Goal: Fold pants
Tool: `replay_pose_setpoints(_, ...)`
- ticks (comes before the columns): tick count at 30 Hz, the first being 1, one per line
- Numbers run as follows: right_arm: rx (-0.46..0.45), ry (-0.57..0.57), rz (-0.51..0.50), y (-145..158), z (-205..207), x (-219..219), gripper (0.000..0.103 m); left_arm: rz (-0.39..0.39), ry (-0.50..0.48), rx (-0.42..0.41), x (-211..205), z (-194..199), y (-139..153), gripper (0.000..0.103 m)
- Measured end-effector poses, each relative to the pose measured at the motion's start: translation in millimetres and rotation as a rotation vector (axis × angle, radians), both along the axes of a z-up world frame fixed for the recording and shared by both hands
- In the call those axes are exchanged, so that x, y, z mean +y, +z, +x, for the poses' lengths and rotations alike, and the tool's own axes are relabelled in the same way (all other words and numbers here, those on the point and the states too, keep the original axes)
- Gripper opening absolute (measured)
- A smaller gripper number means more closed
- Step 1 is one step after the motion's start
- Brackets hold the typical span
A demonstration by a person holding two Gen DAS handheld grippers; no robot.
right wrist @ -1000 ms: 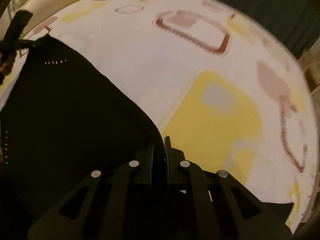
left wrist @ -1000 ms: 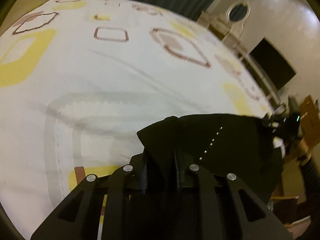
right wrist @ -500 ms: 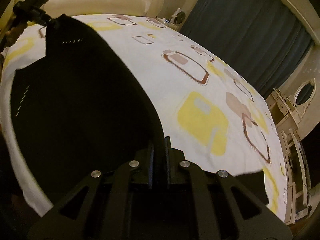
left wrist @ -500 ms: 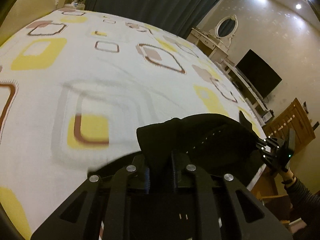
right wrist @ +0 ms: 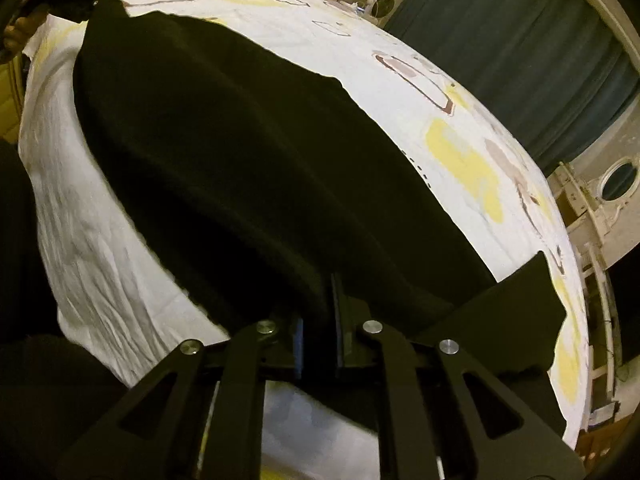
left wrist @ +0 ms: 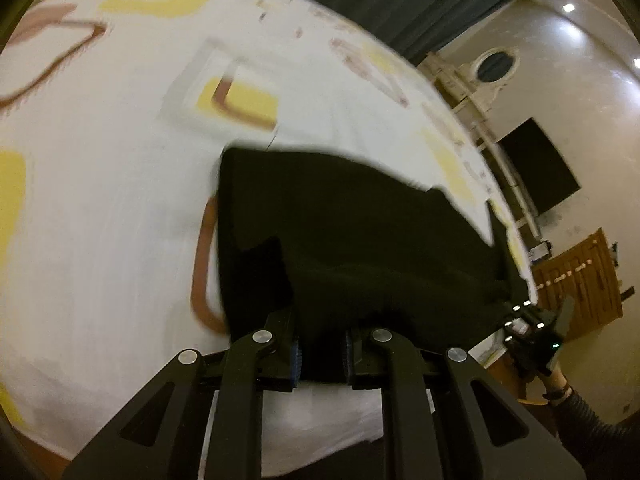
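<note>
- On the bed, near its edge: the pants point(right wrist: 248, 152), black, held up between my two claws, far part draped on the sheet, near part lifted w/ the pinched edge.
- My left claw point(left wrist: 320, 354) is clamped narrow on a bunched corner of the fabric; cloth fills the gap btwn the jaws.
- My right claw point(right wrist: 318, 344) likewise pinched tight on the other end; a thick roll of cloth runs straight into the jaws.
- Progress, my guess: early-to-mid. Garment looks spread wide & doubled over itself in places, but no neat flat rectangle yet. Can't tell how many folds are in; too dark to read layers.
- Left to do, as I judge: lay the held edge down, line it up w/ the far edge, smooth, then at least one more fold.
- Fabric: matte, soft, prob. knit or fleece-ish; sags in a heavy curve, no sheen. A short dotted line of pale stitches shows near one hem in the right view. A stiff-looking pointed flap sticks out at right.
- Bed sheet point(left wrist: 100, 208): white, thin cotton look, printed w/ yellow blocks & brown rounded-square outlines; crinkled where it hangs over the edge.
- Beyond: dark blue-grey curtain point(right wrist: 532, 60) in pleats, cream dresser w/ oval mirror point(left wrist: 494, 66), black TV screen point(left wrist: 536, 168), wooden cabinet point(left wrist: 580, 276).
</note>
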State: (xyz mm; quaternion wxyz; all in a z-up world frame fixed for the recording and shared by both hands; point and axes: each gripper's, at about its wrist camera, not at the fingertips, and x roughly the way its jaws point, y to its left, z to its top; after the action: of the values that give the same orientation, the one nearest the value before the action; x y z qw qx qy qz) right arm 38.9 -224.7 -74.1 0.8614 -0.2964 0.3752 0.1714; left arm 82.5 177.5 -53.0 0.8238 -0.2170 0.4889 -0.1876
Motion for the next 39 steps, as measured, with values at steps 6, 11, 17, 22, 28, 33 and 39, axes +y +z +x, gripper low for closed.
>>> replay_pose_setpoints(6, 0.102, -0.093, 0.172, 22, -5, -29, 0.034, -0.045, 0.039, 0.008, 6, -24, -1, 0.039)
replay_pose_setpoints(11, 0.215, -0.169, 0.442, 40, -13, -59, 0.061, -0.214, 0.095, 0.021, 13, -44, -1, 0.059)
replay_pose_setpoints(17, 0.343, -0.299, 0.728, 39, -11, -87, 0.065, -0.338, 0.154, 0.026, 9, -44, -3, 0.063)
replay_pose_setpoints(22, 0.451, -0.436, 0.94, 21, -11, -110, 0.065, -0.284, 0.2, 0.045, 5, -34, -7, 0.061)
replay_pose_setpoints(28, 0.433, -0.561, 1.019, 22, -10, -132, 0.065, -0.074, 0.243, -0.005, -3, -24, 7, 0.011)
replay_pose_setpoints(33, 0.315, -0.654, 0.942, 47, 0, -161, 0.065, -0.014, 0.233, 0.05, -1, -19, -9, 0.011)
replay_pose_setpoints(39, 0.176, -0.813, 0.826, 79, 69, -214, 0.066, 0.04, 0.214, -0.006, 1, -44, -1, 0.042)
